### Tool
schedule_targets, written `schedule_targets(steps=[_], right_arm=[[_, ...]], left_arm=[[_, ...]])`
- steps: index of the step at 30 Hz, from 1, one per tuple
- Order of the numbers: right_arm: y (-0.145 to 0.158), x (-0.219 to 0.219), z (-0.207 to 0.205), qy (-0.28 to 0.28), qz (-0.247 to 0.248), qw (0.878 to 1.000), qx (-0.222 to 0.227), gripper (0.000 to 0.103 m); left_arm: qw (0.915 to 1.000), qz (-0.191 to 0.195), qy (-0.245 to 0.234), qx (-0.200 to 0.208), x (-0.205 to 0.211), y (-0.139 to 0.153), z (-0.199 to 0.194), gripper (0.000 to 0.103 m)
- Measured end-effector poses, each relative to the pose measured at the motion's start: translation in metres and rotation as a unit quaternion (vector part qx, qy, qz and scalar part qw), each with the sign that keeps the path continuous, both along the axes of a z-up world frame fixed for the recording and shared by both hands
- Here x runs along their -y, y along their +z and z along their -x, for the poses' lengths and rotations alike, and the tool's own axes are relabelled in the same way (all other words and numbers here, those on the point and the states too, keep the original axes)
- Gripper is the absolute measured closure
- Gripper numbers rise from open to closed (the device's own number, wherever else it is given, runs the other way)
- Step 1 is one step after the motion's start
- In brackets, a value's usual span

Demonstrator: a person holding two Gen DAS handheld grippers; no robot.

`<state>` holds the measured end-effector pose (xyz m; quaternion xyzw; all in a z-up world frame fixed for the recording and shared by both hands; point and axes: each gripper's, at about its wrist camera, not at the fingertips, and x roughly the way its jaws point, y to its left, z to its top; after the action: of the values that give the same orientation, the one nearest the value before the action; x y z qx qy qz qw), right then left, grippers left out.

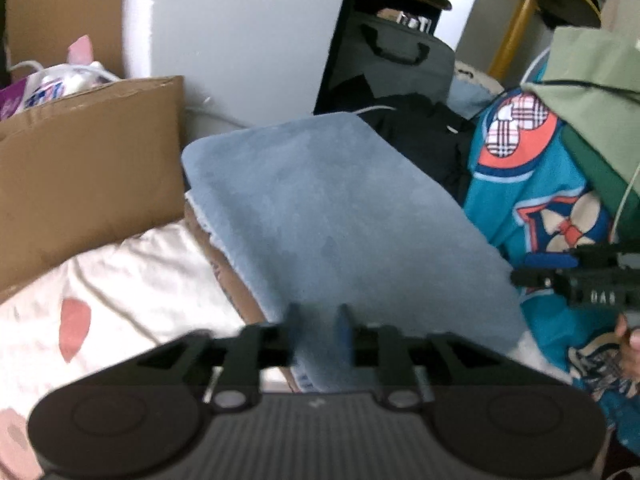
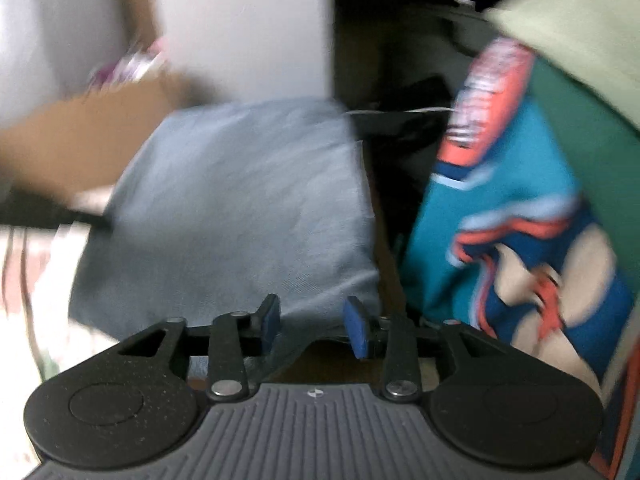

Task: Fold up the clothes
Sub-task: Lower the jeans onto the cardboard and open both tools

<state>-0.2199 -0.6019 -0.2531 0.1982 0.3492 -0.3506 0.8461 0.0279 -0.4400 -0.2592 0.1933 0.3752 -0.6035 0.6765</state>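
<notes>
Motion blur smears the teal printed garment [image 2: 500, 216] and cardboard box [image 2: 92, 120] in the right wrist view.

A folded garment [image 1: 340, 220] is lying on the bed [image 1: 132, 280], with a box [image 1: 88, 176] sitting at its left, a printed blanket [image 1: 532, 216] lying at its right and a bag [image 1: 400, 60] standing behind it.

Folded light-blue garment [image 1: 320, 208], soft and fleecy, lying flat as 1 rectangular slab with a white underside edge showing at its left border. It rests between a cream pink-spotted cloth [image 1: 132, 280] and a teal patterned garment [image 1: 532, 200].
</notes>
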Motion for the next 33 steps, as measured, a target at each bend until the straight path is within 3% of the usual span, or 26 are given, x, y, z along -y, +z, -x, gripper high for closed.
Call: schedule_targets(steps=[3,4,6,10,15,16,18,19,21,25,28,33], right_arm=[[-0.001,0.005,0.016,-0.055,-0.033,0.996,0.059,0.046],[-0.004,0.007,0.019,-0.068,-0.048,0.994,0.076,0.039],[-0.014,0.010,0.025,-0.103,-0.089,0.984,0.115,0.037],[-0.044,0.018,0.034,-0.180,-0.177,0.946,0.202,0.037],[-0.076,0.018,0.033,-0.218,-0.223,0.913,0.263,0.037],[-0.081,0.017,0.033,-0.220,-0.232,0.905,0.279,0.039],[-0.092,0.015,0.036,-0.224,-0.250,0.891,0.306,0.051],[-0.097,0.014,0.037,-0.225,-0.264,0.882,0.318,0.066],[-0.104,0.010,0.039,-0.225,-0.280,0.870,0.339,0.068],[-0.109,-0.003,0.044,-0.217,-0.296,0.858,0.359,0.068],[-0.112,-0.012,0.047,-0.210,-0.305,0.858,0.357,0.069],[-0.103,-0.019,0.049,-0.191,-0.287,0.868,0.356,0.078]], left_arm=[[1.0000,0.001,0.007,-0.004,-0.007,0.004,0.005,0.058],[0.9998,0.000,0.013,-0.013,-0.008,0.002,0.005,0.056],[0.9995,-0.003,0.020,-0.024,-0.008,-0.002,0.007,0.052],[0.9981,-0.008,0.032,-0.051,-0.006,-0.015,0.007,0.047],[0.9938,-0.013,0.049,-0.099,-0.013,-0.031,0.008,0.049],[0.9924,-0.013,0.050,-0.112,-0.015,-0.034,0.009,0.050],[0.9889,-0.014,0.052,-0.138,-0.021,-0.039,0.010,0.056],[0.9864,-0.012,0.055,-0.154,-0.024,-0.042,0.009,0.062],[0.9804,-0.001,0.065,-0.186,-0.031,-0.045,0.007,0.065],[0.9730,0.004,0.083,-0.215,-0.041,-0.050,0.003,0.073],[0.9731,0.003,0.081,-0.216,-0.045,-0.048,0.003,0.078],[0.9757,-0.009,0.076,-0.205,-0.048,-0.043,0.003,0.083]])
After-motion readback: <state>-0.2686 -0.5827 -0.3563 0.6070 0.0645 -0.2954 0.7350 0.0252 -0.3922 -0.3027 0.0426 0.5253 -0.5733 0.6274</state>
